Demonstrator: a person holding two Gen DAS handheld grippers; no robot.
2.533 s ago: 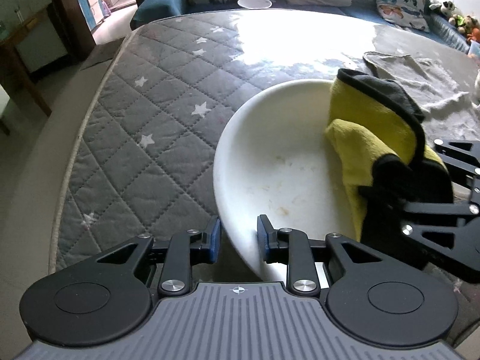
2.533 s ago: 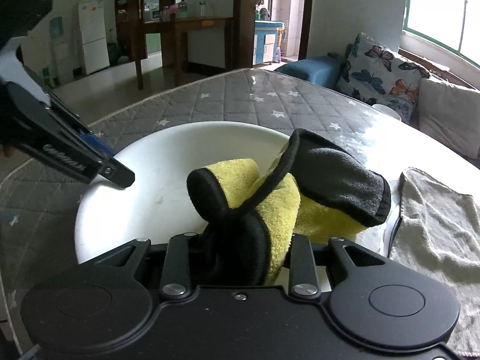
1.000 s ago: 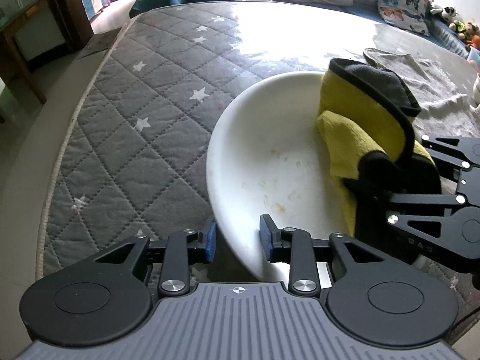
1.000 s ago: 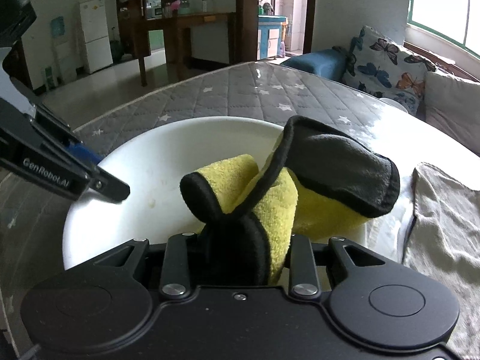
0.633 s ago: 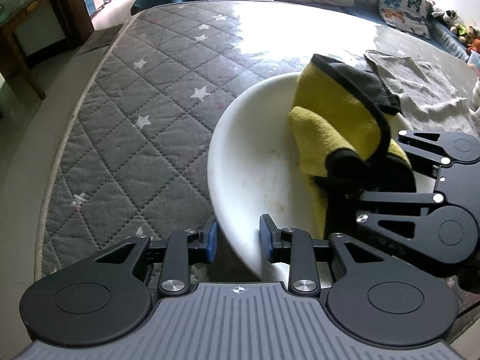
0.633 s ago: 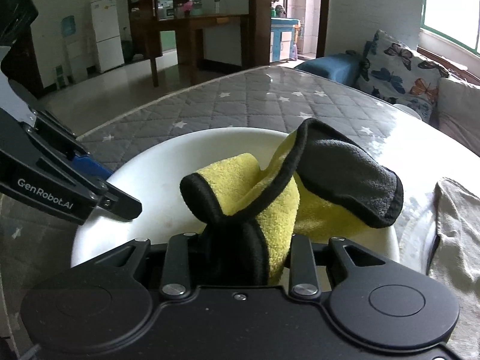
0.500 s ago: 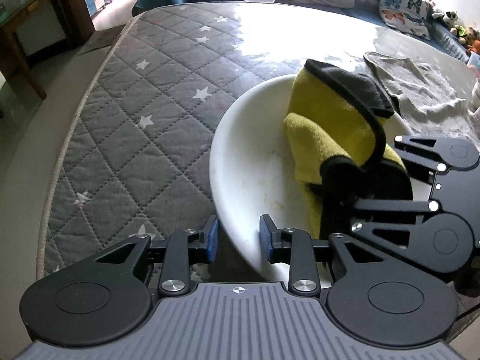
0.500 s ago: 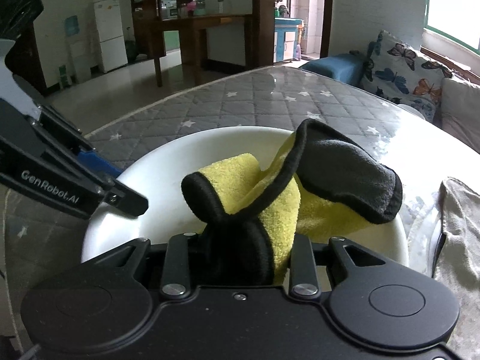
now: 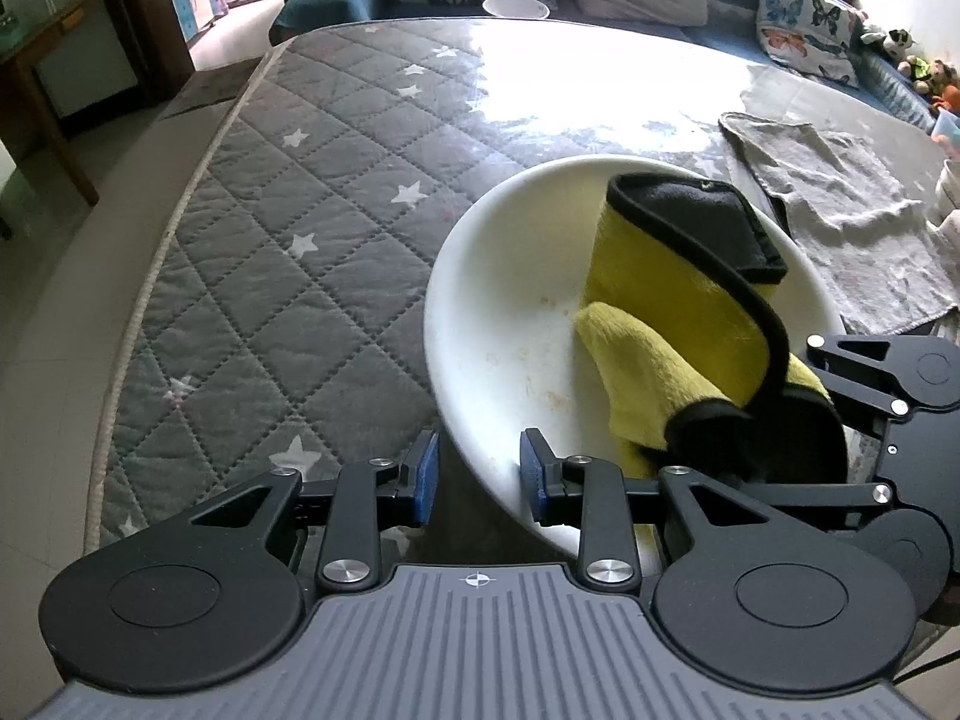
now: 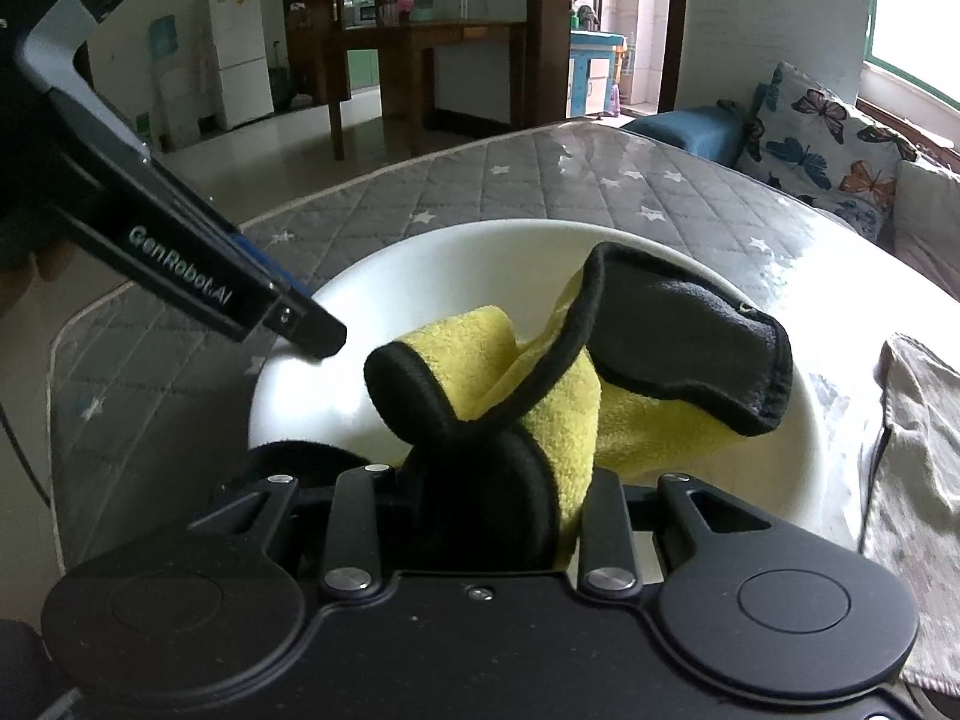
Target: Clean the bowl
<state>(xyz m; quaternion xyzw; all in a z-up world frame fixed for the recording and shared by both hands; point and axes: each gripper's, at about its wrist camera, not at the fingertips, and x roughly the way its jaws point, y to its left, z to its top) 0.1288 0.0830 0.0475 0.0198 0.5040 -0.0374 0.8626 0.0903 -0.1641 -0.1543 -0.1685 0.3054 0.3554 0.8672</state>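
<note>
Compared with half a second ago, the yellow cloth (image 9: 672, 306) sits a little further toward the far right side of the white bowl (image 9: 498, 312), uncovering more of the smeared inner wall on the left.

Seen from the left wrist camera, the bowl rests tilted on a worktop (image 9: 288, 276) covered by a grey quilted cloth with white stars under a glossy clear sheet. The left claw (image 9: 479, 474) straddles the bowl's near rim: one blue-padded finger lies outside the rim and the other inside the bowl. A visible gap separates the fingers, and whether the pads actually press the rim cannot be told. Faint brownish specks mark the inside of the bowl near the cloth.

The cloth is yellow plush on one side and dark grey on the other, edged in black. It is bunched into folds, with a grey flap curling over at the top. The right claw (image 10: 480, 498) is clamped on the cloth's lower, bunched end; its fingertips are buried in the fabric. From the right wrist camera the cloth (image 10: 540, 396) stands up inside the bowl (image 10: 804, 456), and the left claw (image 10: 312, 330) reaches in from the left, its tip over the rim.

A crumpled grey towel (image 9: 840, 222) lies flat on the worktop just right of the bowl. A small white cup (image 9: 516, 7) stands at the worktop's far edge, well apart. Behind it is a sofa with butterfly-print cushions (image 9: 804, 24).
</note>
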